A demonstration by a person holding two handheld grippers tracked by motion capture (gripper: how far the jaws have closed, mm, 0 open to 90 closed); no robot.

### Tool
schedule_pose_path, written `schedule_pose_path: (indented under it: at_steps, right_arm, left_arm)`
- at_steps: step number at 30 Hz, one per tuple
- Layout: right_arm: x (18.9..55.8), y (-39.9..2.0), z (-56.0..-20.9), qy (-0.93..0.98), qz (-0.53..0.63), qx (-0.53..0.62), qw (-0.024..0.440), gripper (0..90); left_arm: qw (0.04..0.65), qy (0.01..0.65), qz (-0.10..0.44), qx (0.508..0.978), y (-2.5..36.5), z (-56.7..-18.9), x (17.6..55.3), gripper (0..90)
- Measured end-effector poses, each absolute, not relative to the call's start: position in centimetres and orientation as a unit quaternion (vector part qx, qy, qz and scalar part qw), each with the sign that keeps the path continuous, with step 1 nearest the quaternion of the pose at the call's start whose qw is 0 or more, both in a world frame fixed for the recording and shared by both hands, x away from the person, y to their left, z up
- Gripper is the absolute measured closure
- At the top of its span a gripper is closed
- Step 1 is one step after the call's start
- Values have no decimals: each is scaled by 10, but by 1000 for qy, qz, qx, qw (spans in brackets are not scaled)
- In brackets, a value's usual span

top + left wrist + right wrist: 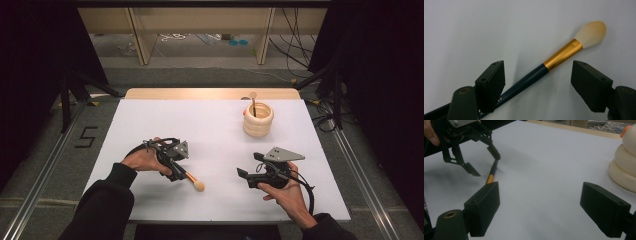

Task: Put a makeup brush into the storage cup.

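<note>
Straddling the makeup brush [541, 70] with its jaws spread, the left gripper [537, 83] had not yet clamped it; the handle lay between the pads on the table [220, 130]. The right gripper [540, 207] waited apart, released and empty. Lifting the brush and carrying it to the ringed holder [258, 120] seemingly remained.

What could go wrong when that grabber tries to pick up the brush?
1. The left tool stands open around the makeup brush, whose thin, round dark handle lies slanted between the jaws. One jaw is right at the handle and the other is well away, so closing might roll or push it aside.
2. If it grabs that far from the bristles, the brush may tip on the way to the ringed holder.
</note>
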State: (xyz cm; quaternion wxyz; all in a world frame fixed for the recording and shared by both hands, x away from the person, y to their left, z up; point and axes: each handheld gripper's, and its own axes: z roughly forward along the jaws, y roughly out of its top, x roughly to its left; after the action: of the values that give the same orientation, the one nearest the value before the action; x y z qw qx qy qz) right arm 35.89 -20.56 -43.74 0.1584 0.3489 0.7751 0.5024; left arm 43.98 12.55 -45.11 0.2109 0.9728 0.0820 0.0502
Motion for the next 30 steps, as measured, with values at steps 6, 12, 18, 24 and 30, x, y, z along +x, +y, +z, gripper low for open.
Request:
schedule_pose_path:
  at_steps: [6, 12, 18, 24, 30]
  right_arm:
    - [359, -205, -438, 778, 502, 345, 155, 170]
    - [359, -206, -437, 778, 498, 350, 155, 171]
    - [358, -206, -437, 783, 492, 348, 153, 172]
    - [357, -206, -436, 786, 486, 353, 148, 173]
    - [358, -205, -437, 783, 494, 348, 147, 174]
  left_arm:
    - [194, 67, 50, 978, 120, -446, 445, 280]
    - [191, 76, 36, 978, 118, -453, 444, 287]
    - [186, 77, 31, 979, 119, -456, 446, 313]
    - [184, 77, 27, 980, 117, -458, 447, 342]
    - [168, 66, 20, 983, 116, -460, 449, 371]
